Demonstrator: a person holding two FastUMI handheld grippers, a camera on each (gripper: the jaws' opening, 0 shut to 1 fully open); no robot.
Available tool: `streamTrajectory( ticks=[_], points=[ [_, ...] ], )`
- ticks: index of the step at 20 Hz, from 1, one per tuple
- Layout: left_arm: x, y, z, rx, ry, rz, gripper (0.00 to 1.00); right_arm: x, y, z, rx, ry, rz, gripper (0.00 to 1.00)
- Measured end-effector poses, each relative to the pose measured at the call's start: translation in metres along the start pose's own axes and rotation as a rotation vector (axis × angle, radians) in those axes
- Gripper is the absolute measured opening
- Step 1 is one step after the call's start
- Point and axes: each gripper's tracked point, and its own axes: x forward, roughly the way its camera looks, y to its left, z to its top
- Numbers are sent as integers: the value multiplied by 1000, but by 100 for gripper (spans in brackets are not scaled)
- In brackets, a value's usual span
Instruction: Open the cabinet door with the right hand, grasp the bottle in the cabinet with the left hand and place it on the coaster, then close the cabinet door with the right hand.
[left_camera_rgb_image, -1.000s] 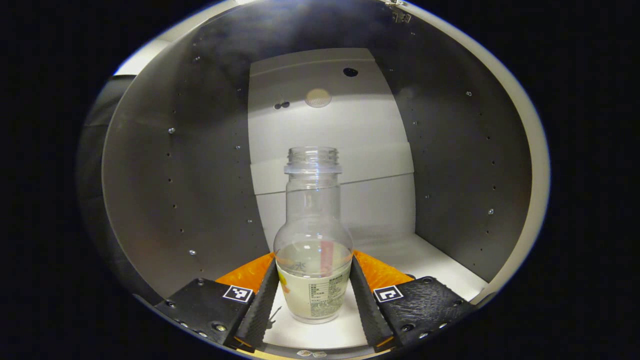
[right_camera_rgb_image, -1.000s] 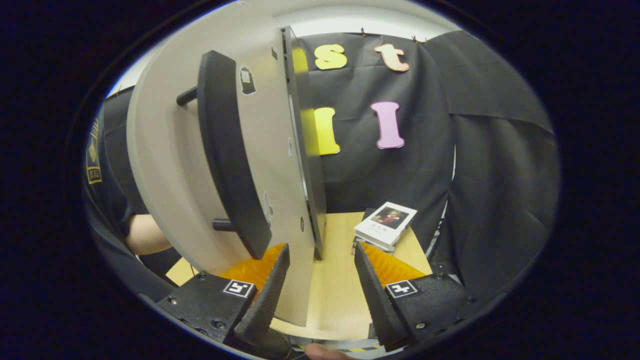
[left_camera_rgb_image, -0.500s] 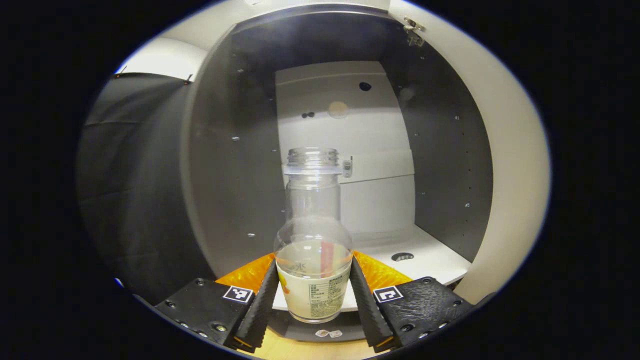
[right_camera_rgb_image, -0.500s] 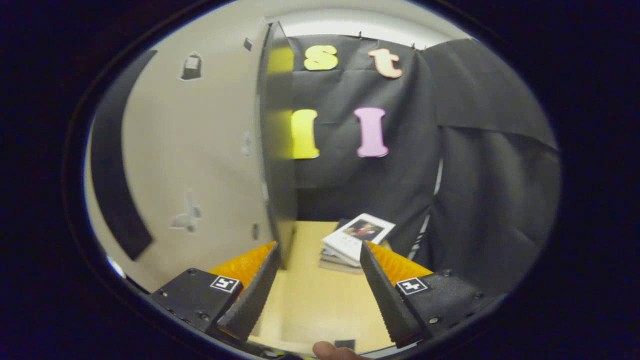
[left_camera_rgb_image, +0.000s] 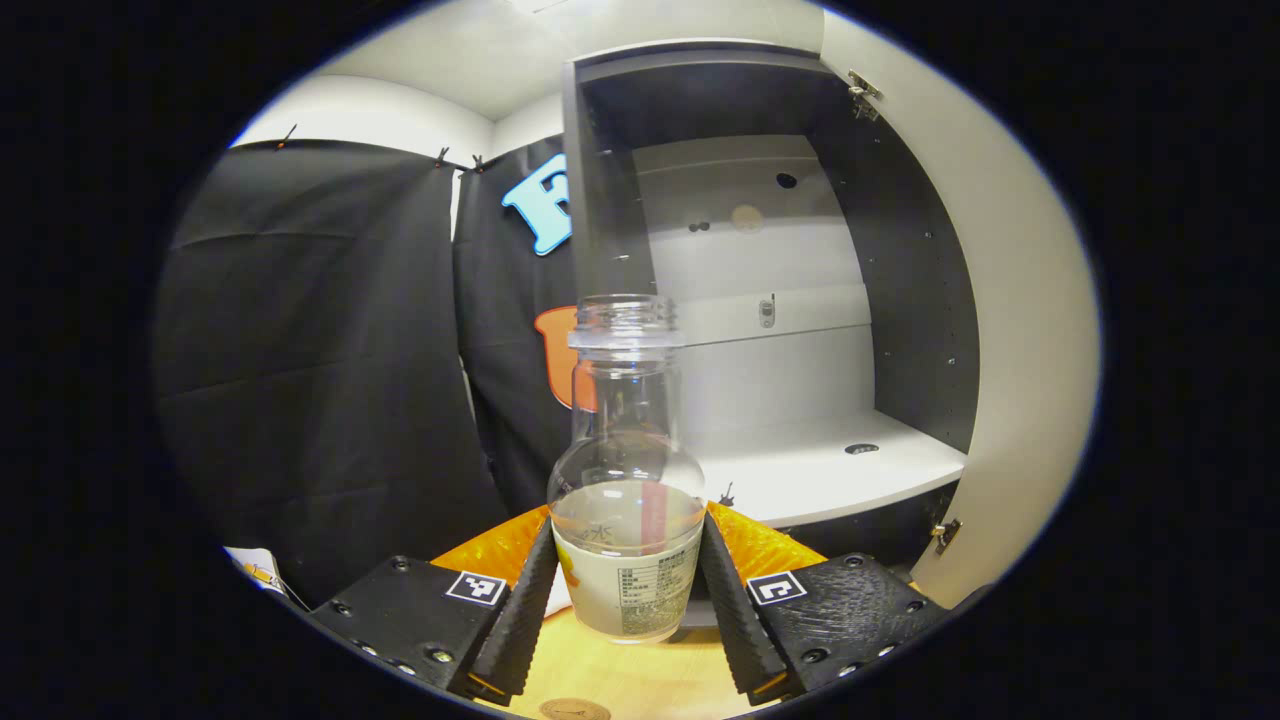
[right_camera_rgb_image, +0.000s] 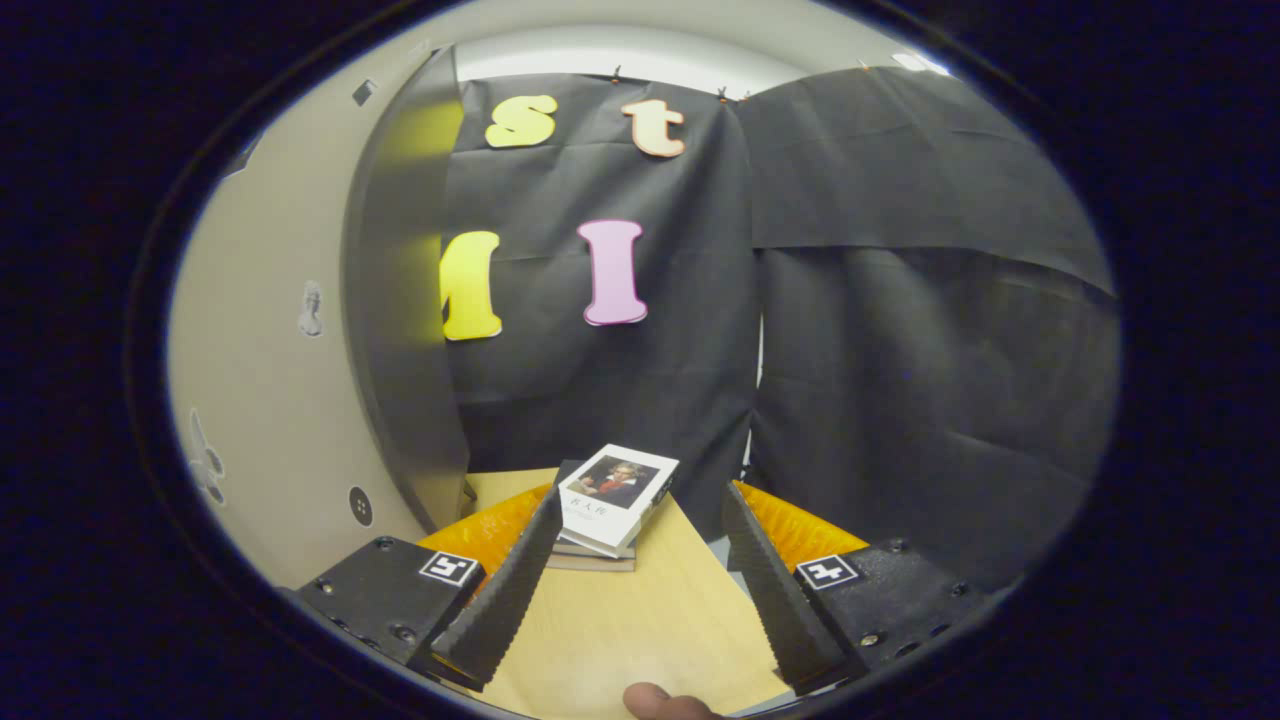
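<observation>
A clear, capless bottle (left_camera_rgb_image: 627, 440) with a pale label and a little liquid stands upright between the fingers of my left gripper (left_camera_rgb_image: 627, 525), which is shut on its lower body. It hangs just above the wooden table, in front of the open cabinet (left_camera_rgb_image: 770, 300). A round brown coaster (left_camera_rgb_image: 573, 709) peeks in at the bottom edge, just below the bottle. The cabinet's white door (left_camera_rgb_image: 1020, 350) stands open on the right. In the right gripper view the same door (right_camera_rgb_image: 270, 350) fills the left side, and my right gripper (right_camera_rgb_image: 642, 495) is open over the table with nothing in it.
A short stack of books (right_camera_rgb_image: 610, 500) lies on the wooden table (right_camera_rgb_image: 640, 630) beyond the right gripper's fingertips. The cabinet's white shelf (left_camera_rgb_image: 820, 470) is bare. A fingertip (right_camera_rgb_image: 655, 700) shows at the bottom edge of the right gripper view.
My left gripper has drawn back out of the cabinet with the bottle in it. My right gripper has swung right, away from the door; the handle has left its view.
</observation>
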Motion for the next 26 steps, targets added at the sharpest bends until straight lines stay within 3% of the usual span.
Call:
streamTrajectory(
  ticks=[1, 2, 4, 8, 10, 12, 14, 16, 19, 21, 26],
  points=[
    [-9, 7, -7, -12, 3, -2, 62, -4, -13, -4, 31, 11, -77, 100],
    [-17, 15, -13, -19, -7, 3, 72, -13, -23, -8, 68, 8, -139, 99],
    [-30, 35, -25, -33, -34, 17, 72, -18, -47, -6, 122, 2, -223, 100],
    [-51, 55, -82, -107, 6, 2, 72, -27, -52, -38, 179, 117, -262, 98],
    [-54, 63, -101, -168, -25, -13, 72, -27, -71, -53, 273, 171, -339, 98],
    [-56, 75, -128, -140, -52, 14, 73, -30, -97, -82, 345, 274, -422, 98],
    [-56, 86, -161, -94, -57, 33, 73, -35, -117, -105, 503, 322, -509, 98],
    [-50, 77, -205, -119, -8, -5, 72, -34, -140, -118, 685, 311, -609, 98],
    [-52, 72, -247, -112, 3, -22, 73, -59, -158, -154, 859, 350, -720, 98],
    [-47, 71, -265, -101, -11, -28, 74, -68, -160, -168, 816, 393, -750, 97],
    [-47, 70, -313, -136, 65, -12, 75, -58, -145, -157, 688, 400, -707, 96]
  ],
)
